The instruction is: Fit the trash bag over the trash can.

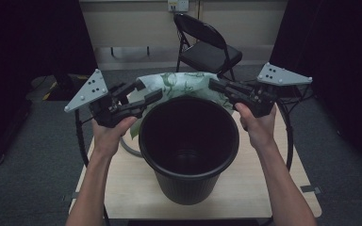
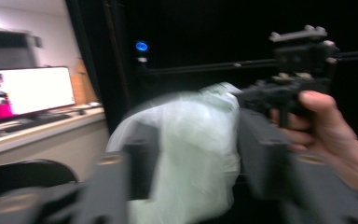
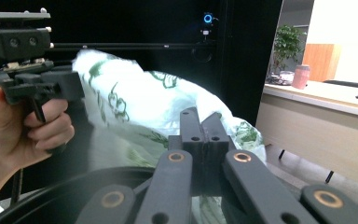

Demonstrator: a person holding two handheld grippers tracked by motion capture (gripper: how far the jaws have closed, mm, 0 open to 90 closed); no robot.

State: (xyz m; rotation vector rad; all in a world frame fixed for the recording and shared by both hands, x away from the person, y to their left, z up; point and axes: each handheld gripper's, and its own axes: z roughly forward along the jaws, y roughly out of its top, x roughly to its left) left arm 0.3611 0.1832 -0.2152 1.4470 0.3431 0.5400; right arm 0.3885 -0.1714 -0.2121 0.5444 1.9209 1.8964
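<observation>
Nearest us, we note a black plastic bin (image 1: pixel 188 148) standing upright on the wooden table (image 1: pixel 122 188), its mouth open and nothing visible inside. Just behind its far rim hangs a thin white bin liner with green print (image 1: pixel 181 84), stretched between both tools and above the table.

The right gripper (image 1: pixel 217 85) has its jaws pressed together on the liner's edge, which the right gripper view confirms (image 3: pixel 204 133). The left gripper (image 1: pixel 148 94) meets the liner's other side; in the blurred left gripper view its jaws stand apart around the film (image 2: pixel 191 144), and we cannot tell whether they actually pinch it.

We judge the liner light, limp and slippery, easily torn. It is best held at the hem, at two opposed points, and kept taut while drawn over the rim.

Beyond stands a folding chair (image 1: pixel 207 49).
</observation>
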